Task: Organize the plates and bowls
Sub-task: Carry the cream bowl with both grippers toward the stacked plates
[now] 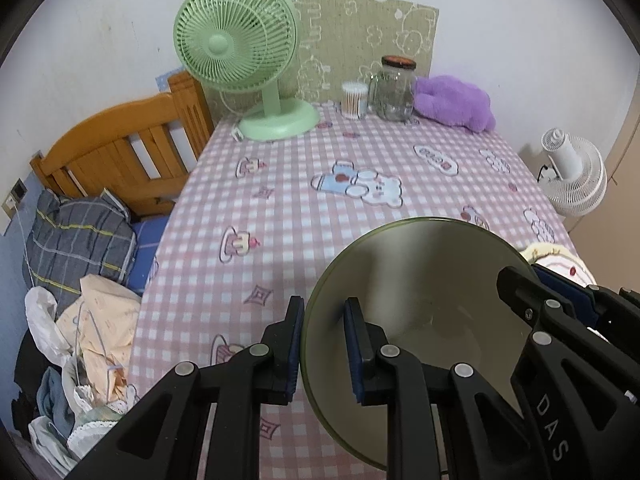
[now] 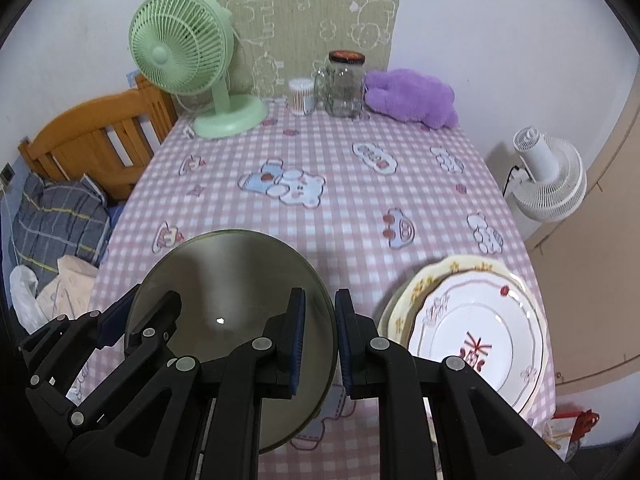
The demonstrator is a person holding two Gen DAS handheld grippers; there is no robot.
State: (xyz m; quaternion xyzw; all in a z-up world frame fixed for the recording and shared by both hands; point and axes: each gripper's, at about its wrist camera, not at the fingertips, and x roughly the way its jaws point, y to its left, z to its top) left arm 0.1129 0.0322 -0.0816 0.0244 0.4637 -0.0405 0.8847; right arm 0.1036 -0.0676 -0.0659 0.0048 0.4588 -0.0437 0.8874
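Note:
An olive-green bowl point(image 1: 424, 276) point(image 2: 228, 276) sits near the table's front edge. My left gripper point(image 1: 324, 348) straddles its left rim, one finger outside and one inside, with a gap between pads and rim. My right gripper point(image 2: 320, 344) straddles its right rim the same way; it also shows in the left wrist view point(image 1: 536, 284). The left gripper shows in the right wrist view point(image 2: 132, 312). A stack of plates, a white patterned plate point(image 2: 480, 332) on a yellow-rimmed plate point(image 2: 448, 268), lies to the right of the bowl.
On the pink checked tablecloth point(image 1: 320, 208) at the back stand a green fan point(image 1: 240, 60), a cotton swab box point(image 1: 354, 100), a glass jar point(image 1: 394, 88) and a purple plush point(image 1: 452, 102). A wooden bed point(image 1: 120, 152) is left, a white fan point(image 2: 548, 176) right.

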